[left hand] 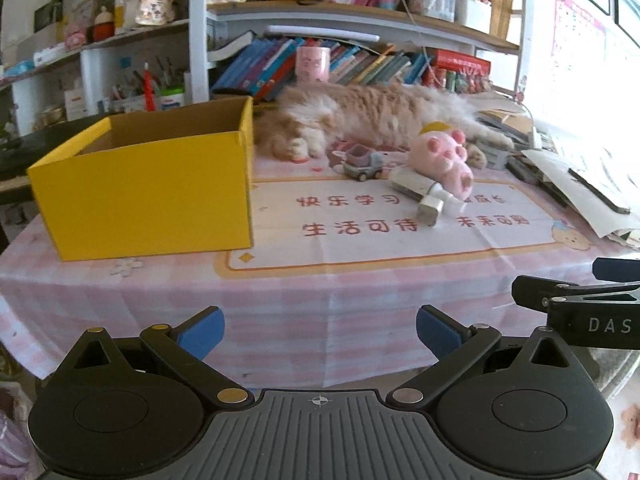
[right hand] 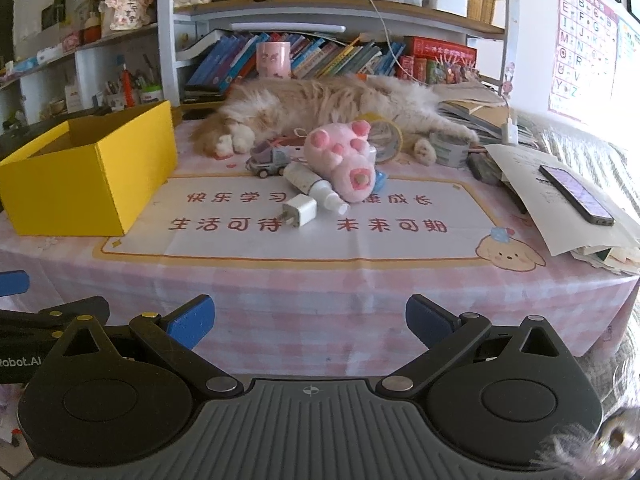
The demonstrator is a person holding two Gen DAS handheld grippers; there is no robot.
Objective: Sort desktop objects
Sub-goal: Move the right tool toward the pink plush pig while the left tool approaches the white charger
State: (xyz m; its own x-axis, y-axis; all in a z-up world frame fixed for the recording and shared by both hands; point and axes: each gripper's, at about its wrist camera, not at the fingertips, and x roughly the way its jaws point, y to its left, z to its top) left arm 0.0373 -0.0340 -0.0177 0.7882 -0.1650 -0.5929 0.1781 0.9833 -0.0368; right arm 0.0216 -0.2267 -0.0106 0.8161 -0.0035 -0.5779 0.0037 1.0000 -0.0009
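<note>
1. Across the desk (right hand: 320, 280) a pink checked cloth is spread, with a printed mat in its middle bearing red characters; bookshelves (right hand: 328, 8) crowded with books and trinkets rise behind it.
2. Along the back edge a long-haired orange and white cat (right hand: 320, 100) lies stretched on its side, paws toward the clutter.
3. At the left of the desk an open yellow box (right hand: 92, 176) stands upright; its inside bottom cannot be seen from either view.
4. Near the middle, just in front of the cat, the small things lie in a cluster: a pink plush paw (right hand: 340, 160) leans over a white spray bottle (right hand: 316, 188), which lies on its side.
5. Just left of the plush sits a grey toy truck (right hand: 268, 160), and just in front of the bottle lies a white charger plug (right hand: 300, 210), prongs to the left.
6. On papers at the right a dark phone (right hand: 576, 194) rests face up.
7. Before the near edge of the desk the left gripper (left hand: 320, 334) hovers level, blue pads wide apart, gripping nothing.
8. Beside it, at much the same height, the right gripper (right hand: 310, 322) is likewise spread and empty, aimed at the cluster; each gripper shows at the edge of the other's view.
</note>
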